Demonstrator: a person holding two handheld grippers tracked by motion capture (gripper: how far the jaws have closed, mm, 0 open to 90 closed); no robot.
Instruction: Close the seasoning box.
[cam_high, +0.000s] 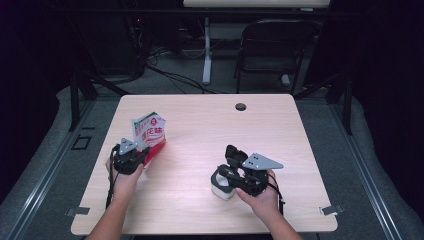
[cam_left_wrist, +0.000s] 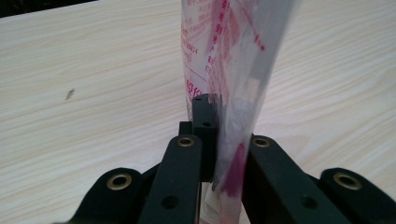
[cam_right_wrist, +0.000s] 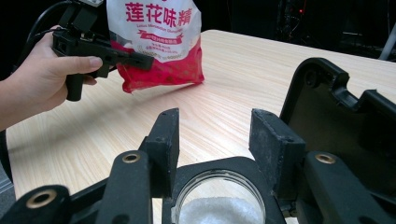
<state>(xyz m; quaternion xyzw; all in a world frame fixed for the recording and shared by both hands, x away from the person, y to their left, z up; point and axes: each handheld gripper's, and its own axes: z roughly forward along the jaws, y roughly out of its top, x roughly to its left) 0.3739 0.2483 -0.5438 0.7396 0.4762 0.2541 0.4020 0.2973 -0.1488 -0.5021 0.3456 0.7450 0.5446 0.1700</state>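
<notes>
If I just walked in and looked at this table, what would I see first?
You would first spot the red and white seasoning bag at the table's left, pinched upright by the left gripper. Next comes the small container with its black flip lid open, near the front right of the wooden table, with white grains inside. The right gripper has its jaws on either side of that container's black rim.
</notes>
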